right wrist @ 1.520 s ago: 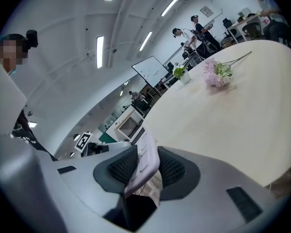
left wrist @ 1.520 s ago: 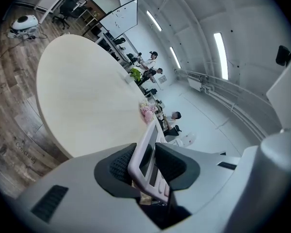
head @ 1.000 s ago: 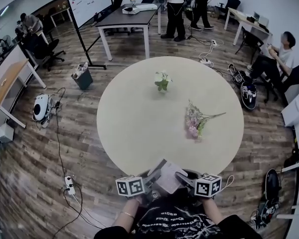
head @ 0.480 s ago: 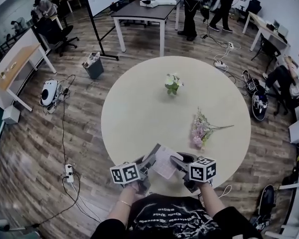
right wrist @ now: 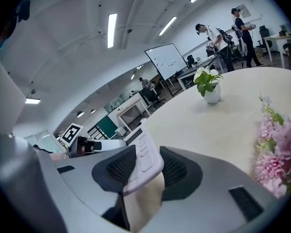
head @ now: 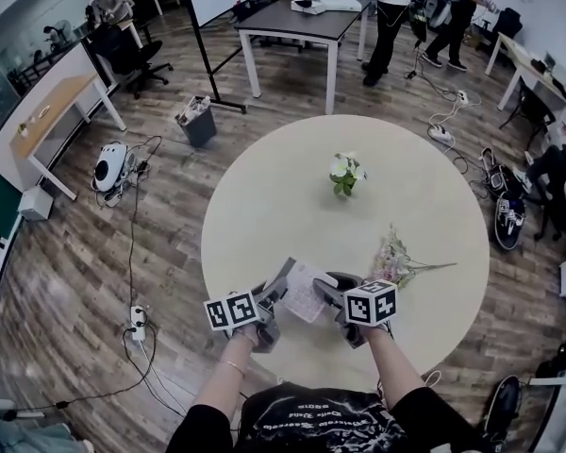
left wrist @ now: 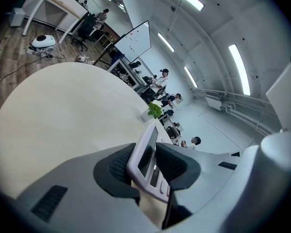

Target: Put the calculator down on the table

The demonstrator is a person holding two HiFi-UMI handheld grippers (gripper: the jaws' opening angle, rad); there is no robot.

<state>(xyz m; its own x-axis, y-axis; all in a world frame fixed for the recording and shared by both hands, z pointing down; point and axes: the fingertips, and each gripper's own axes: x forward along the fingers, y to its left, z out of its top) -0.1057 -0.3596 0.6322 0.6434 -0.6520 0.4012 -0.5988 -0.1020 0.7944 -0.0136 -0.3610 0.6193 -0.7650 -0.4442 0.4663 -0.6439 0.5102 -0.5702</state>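
A light grey calculator (head: 307, 291) hangs tilted over the near part of the round cream table (head: 283, 206), held from both sides. My left gripper (head: 275, 297) is shut on its left edge, and in the left gripper view the dark pads clamp the calculator (left wrist: 148, 159) on edge with its screen facing right. My right gripper (head: 328, 293) is shut on the opposite edge. In the right gripper view the keypad side of the calculator (right wrist: 145, 159) sits between the pads. The calculator stays above the tabletop, not resting on it.
A small white vase of flowers (head: 344, 173) stands near the table's middle. A pink bouquet (head: 396, 264) lies just right of my right gripper. Beyond the table are desks, a whiteboard, floor cables and people standing at the far side.
Both grippers carried the calculator forward from the table's near edge to a spot over the tabletop. The grip on it looks the same.
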